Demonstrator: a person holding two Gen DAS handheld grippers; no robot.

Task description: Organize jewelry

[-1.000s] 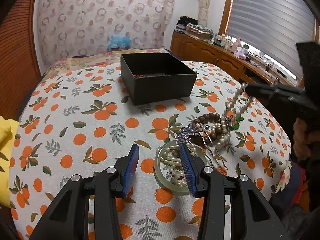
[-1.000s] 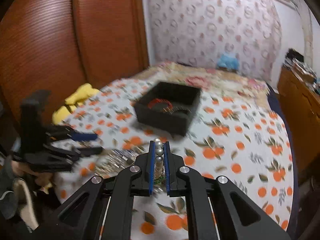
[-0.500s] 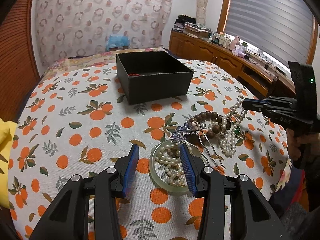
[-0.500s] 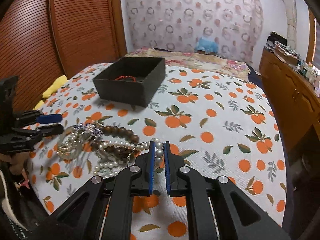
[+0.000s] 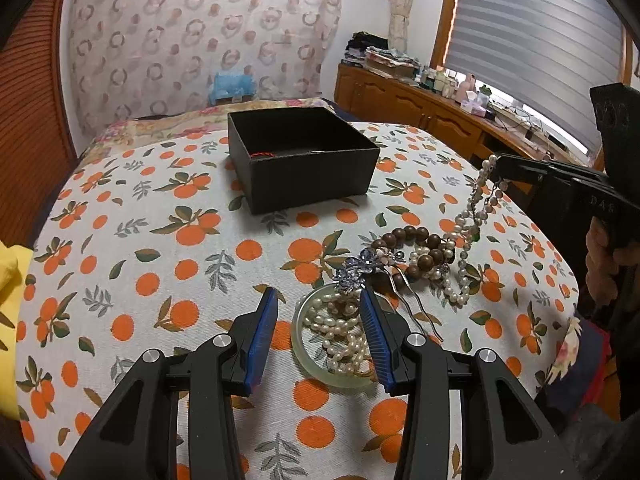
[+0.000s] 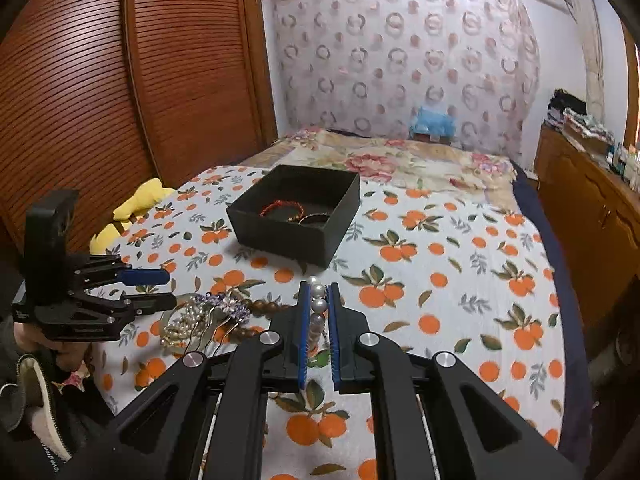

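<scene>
My right gripper is shut on a pearl necklace; in the left wrist view the strand hangs from it down into the jewelry pile. That pile holds a brown bead bracelet, a purple flower hairpin and a pale green bangle ringed around loose pearls. My left gripper hovers open just above the bangle with nothing between its fingers. Farther back stands a black open box with a red cord bracelet inside.
An orange-print cloth covers the bed. A yellow cloth lies at its left edge by the wooden sliding doors. A wooden dresser with clutter runs under the window on the right.
My right gripper has lifted the pearl necklace's end higher, drawing the strand up out of the pile. The left gripper has stayed in place.
</scene>
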